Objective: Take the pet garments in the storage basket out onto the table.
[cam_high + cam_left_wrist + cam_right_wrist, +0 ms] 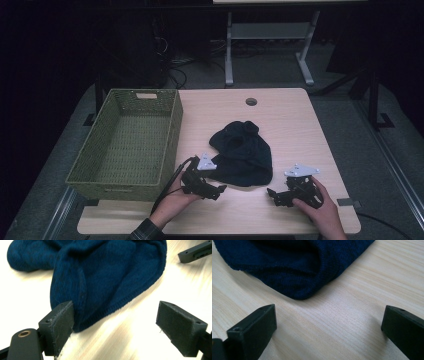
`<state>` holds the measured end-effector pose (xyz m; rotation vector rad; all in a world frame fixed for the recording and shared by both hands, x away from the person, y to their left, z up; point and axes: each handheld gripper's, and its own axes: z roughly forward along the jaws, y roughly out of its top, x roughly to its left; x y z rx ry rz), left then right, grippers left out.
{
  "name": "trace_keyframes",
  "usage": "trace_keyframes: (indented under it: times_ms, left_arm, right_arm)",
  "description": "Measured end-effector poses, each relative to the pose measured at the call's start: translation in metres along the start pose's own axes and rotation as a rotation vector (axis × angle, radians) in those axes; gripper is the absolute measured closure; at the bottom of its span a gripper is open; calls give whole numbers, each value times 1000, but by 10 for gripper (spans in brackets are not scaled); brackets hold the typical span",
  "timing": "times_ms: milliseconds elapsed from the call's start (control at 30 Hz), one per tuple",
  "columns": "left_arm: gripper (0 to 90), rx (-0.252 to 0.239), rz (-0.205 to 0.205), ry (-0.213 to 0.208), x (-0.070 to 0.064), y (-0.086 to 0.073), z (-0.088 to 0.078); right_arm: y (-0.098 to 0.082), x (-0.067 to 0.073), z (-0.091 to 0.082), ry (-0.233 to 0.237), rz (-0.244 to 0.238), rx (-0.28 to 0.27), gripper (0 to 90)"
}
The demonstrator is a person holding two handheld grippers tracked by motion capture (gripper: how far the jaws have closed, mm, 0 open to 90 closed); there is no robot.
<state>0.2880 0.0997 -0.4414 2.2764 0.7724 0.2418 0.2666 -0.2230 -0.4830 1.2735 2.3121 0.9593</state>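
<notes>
A: High view. What stands on the table, and how far is the work?

B: My left gripper (214,190) and right gripper (273,196) rest on the near part of the wooden table (290,125), with the dark blue knit beanie (242,152) lying crumpled between and just beyond them. The green woven basket (131,145) sits at the left edge, nothing inside it. I judge the work barely begun: the beanie is not yet grasped, and lifting it, likely toward the basket, is all left to do.

A: Left gripper view. What does it add?

B: My jaws stand wide apart. The left pad (61,326) sits just at the beanie's ribbed hem (120,305), touching or nearly so; I cannot tell which. The knit texture and folds show here, as does the tip of my other gripper at the far right.

A: Right gripper view?

B: Jaws again spread, gripping nothing. The beanie's rounded fold (299,287) lies ahead with bare wood grain between it and the jaws, a gap the high view leaves unclear.
</notes>
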Motion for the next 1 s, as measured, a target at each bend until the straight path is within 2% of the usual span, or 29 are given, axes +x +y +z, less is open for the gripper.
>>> trace_keyframes:
  times_ms: [167,367,500,600,1000]
  left_arm:
    - [139,6,-10,38,-2,-14,4]
    - [134,36,-32,50,-3,-31,8]
    - [129,16,8,61,-2,-37,7]
    - [129,-44,28,46,1,-45,6]
    - [129,-51,27,41,1,-46,6]
  right_arm:
    - [0,0,0,0,0,0,0]
    - [0,0,0,0,-1,0,0]
    - [0,0,0,0,-1,0,0]
    - [0,0,0,0,-1,0,0]
    - [0,0,0,-2,-7,-3,0]
